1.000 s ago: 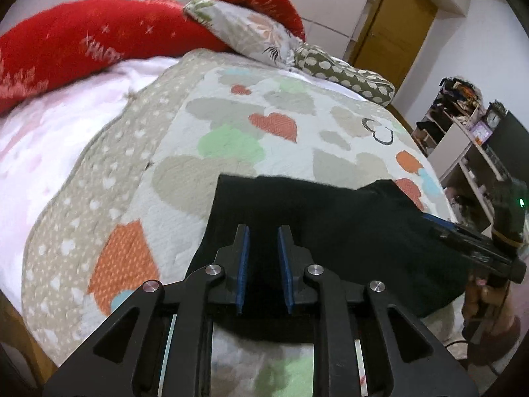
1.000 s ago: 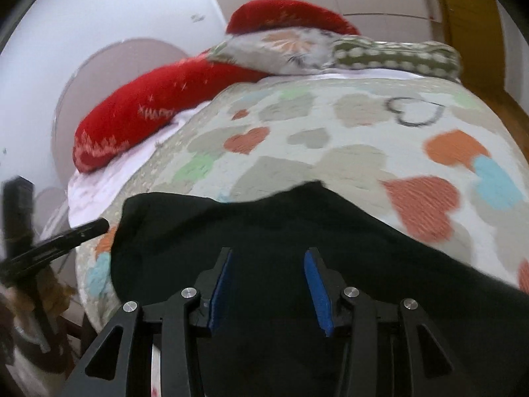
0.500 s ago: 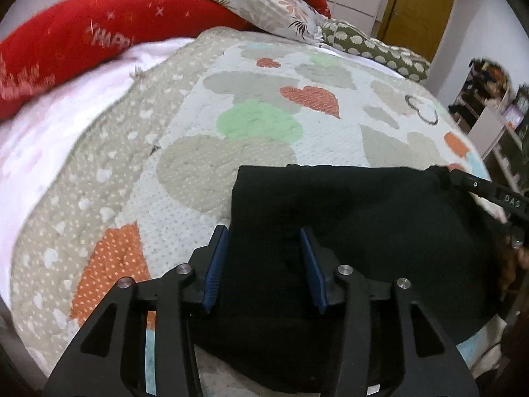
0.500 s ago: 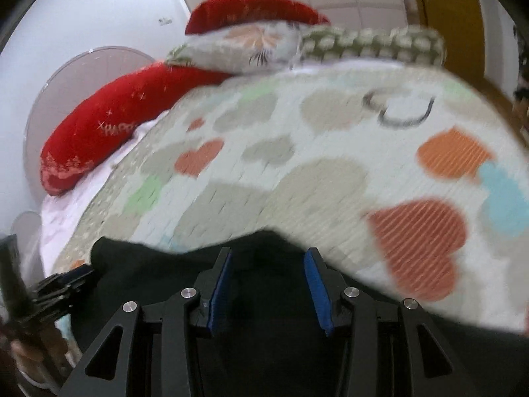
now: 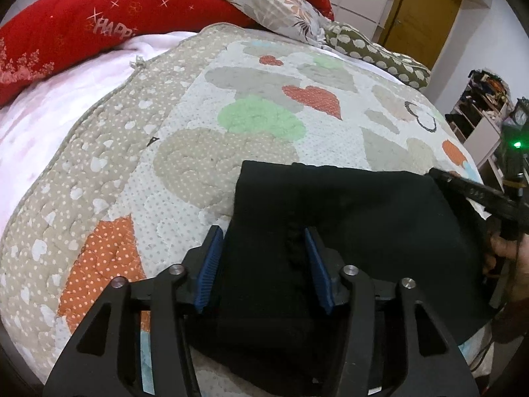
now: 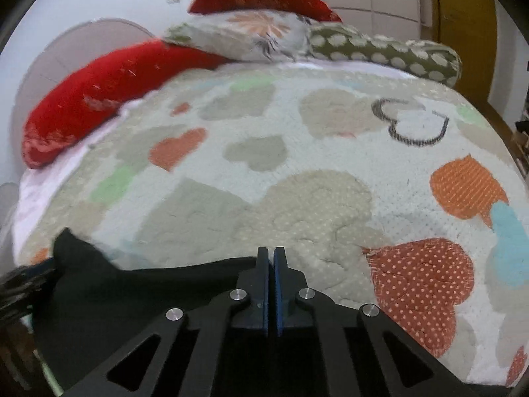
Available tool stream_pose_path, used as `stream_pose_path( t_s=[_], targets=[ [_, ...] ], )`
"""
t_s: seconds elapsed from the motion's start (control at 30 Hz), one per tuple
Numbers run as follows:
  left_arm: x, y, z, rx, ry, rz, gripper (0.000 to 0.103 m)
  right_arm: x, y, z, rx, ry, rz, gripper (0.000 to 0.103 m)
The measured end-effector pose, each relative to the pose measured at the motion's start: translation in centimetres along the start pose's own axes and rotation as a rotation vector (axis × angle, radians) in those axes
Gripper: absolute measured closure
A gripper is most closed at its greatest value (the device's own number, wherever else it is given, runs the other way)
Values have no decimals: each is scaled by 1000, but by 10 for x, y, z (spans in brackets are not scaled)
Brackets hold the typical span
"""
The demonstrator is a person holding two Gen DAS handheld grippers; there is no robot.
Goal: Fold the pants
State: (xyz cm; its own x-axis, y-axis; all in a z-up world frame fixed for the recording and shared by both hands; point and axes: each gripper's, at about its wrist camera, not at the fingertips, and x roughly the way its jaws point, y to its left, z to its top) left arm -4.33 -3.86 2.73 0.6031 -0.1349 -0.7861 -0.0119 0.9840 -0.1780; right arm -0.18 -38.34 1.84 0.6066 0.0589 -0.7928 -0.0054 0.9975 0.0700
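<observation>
The black pants (image 5: 347,218) lie folded in a block on the heart-patterned quilt (image 5: 258,122) near the bed's front edge. My left gripper (image 5: 263,248) is open, its blue pads astride the left part of the pants. My right gripper (image 6: 271,258) is shut, its pads pressed together at the far edge of the black pants (image 6: 148,284); whether cloth is pinched between them is hidden. The right gripper also shows at the right end of the pants in the left wrist view (image 5: 463,188).
Red pillows (image 5: 82,29), a floral pillow (image 5: 274,6) and a green spotted bolster (image 5: 380,59) line the head of the bed. A white sheet (image 5: 49,106) lies at the left. A yellow door (image 5: 416,16) and cluttered shelves (image 5: 479,106) stand at the right.
My left gripper opened wide and moved forward over the pants. My right gripper closed from open to shut and moved to the pants' far edge.
</observation>
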Motion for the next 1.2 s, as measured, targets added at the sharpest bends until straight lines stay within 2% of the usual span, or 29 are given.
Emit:
stream_pose_path(
  t_s=[0.13, 0.33, 0.37, 0.43, 0.47, 0.5, 0.63, 0.77, 0.97, 1.2],
  targets=[
    [0, -1, 1, -4, 5, 5, 53, -3, -7, 4, 40, -13, 14, 101],
    [-22, -10, 4, 2, -36, 52, 53, -58, -10, -6, 79, -79, 10, 98],
    [-27, -13, 5, 6, -45, 59, 53, -69, -8, -12, 71, -85, 12, 95],
    [-33, -19, 5, 16, -57, 63, 53, -83, -2, -23, 47, -83, 13, 80],
    [-37, -24, 6, 26, -64, 62, 53, -88, 1, -29, 39, -85, 13, 69],
    [-40, -28, 6, 33, -70, 59, 53, -92, 3, -34, 36, -87, 18, 67],
    [-50, -45, 5, 58, -90, 37, 52, -102, 10, -56, 31, -76, 31, 67],
    [-48, -59, 4, 74, -91, 21, 41, -101, 16, -69, 20, -61, 35, 67],
    [-31, -71, -2, 90, -52, 19, 41, -89, 14, -73, 34, -34, 35, 67],
    [-4, -73, -8, 93, -12, 30, 41, -62, 4, -69, 61, -18, -6, 67]
  ],
)
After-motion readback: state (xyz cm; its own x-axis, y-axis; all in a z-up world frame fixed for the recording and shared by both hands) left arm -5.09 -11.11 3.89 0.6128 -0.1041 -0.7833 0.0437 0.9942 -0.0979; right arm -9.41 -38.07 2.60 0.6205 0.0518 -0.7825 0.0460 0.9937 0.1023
